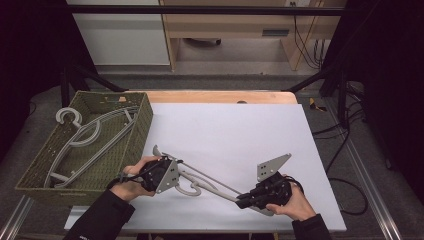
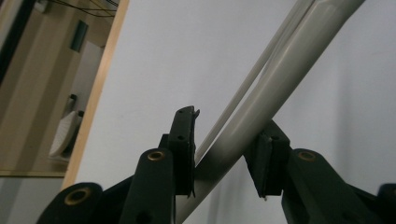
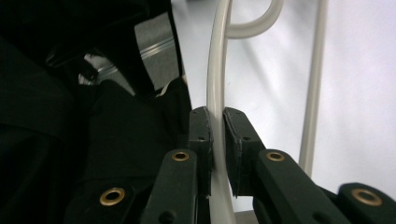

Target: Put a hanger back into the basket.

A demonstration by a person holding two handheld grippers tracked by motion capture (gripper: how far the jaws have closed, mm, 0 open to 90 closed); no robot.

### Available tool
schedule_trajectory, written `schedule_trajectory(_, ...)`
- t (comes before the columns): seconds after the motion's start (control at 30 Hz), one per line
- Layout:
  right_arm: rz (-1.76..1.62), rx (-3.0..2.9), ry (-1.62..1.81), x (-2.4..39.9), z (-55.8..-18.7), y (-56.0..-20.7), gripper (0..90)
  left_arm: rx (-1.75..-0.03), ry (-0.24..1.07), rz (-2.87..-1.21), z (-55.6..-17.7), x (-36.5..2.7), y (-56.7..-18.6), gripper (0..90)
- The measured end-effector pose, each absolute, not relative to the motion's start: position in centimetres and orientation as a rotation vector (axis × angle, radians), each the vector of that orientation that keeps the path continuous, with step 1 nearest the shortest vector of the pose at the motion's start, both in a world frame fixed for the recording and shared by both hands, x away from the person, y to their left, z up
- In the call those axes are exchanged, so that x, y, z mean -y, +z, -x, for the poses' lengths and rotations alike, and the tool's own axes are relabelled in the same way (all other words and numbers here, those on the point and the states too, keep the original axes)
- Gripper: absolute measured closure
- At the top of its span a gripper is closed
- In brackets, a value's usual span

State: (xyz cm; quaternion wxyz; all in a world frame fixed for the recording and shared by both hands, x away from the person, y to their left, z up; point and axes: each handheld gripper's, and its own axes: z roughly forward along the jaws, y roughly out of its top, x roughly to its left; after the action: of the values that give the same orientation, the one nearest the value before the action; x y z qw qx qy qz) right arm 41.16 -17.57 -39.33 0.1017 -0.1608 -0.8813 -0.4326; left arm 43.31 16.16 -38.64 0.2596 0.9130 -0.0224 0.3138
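Both my grippers are on one grey hanger, above the white table.

My right gripper [image 3: 218, 123] is clamped tight on a thin arm of the plastic clothes hanger [image 1: 202, 181], which lies low over the table [image 1: 240, 130] beside the woven basket [image 1: 142, 125] that already holds more hangers [image 1: 87, 140]. My left gripper [image 2: 229, 144] has its jaws around the thick bar; one pad touches it, but the other seems a little apart, so this side may not be firm. If I lift now, the smooth bar could slide or twist out at the left and the hook could catch on the basket edge.
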Motion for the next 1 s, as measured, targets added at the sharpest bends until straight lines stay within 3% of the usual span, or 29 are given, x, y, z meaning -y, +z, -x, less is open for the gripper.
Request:
schedule_trajectory(0.27,0.473,2.624,-1.346,18.1,-41.2,-39.2,80.8,-0.012,0.726,-2.452,-43.4,-16.6,-38.9,66.7)
schedule_trajectory(0.37,0.510,2.645,-1.369,18.3,-41.3,-39.3,76.4,-0.035,0.678,-2.451,-43.2,-16.7,-38.9,77.4)
schedule_trajectory(0.53,0.627,2.701,-1.341,18.5,-41.8,-40.1,79.0,0.016,0.681,-2.528,-42.9,-16.4,-38.9,80.4)
schedule_trajectory(0.67,0.710,2.696,-1.442,19.4,-42.0,-39.8,78.1,-0.040,0.655,-2.509,-42.8,-16.1,-39.0,81.6)
schedule_trajectory(1.0,0.985,2.717,-1.691,20.3,-42.1,-39.3,57.7,-0.212,0.663,-2.450,-42.2,-15.7,-38.2,82.3)
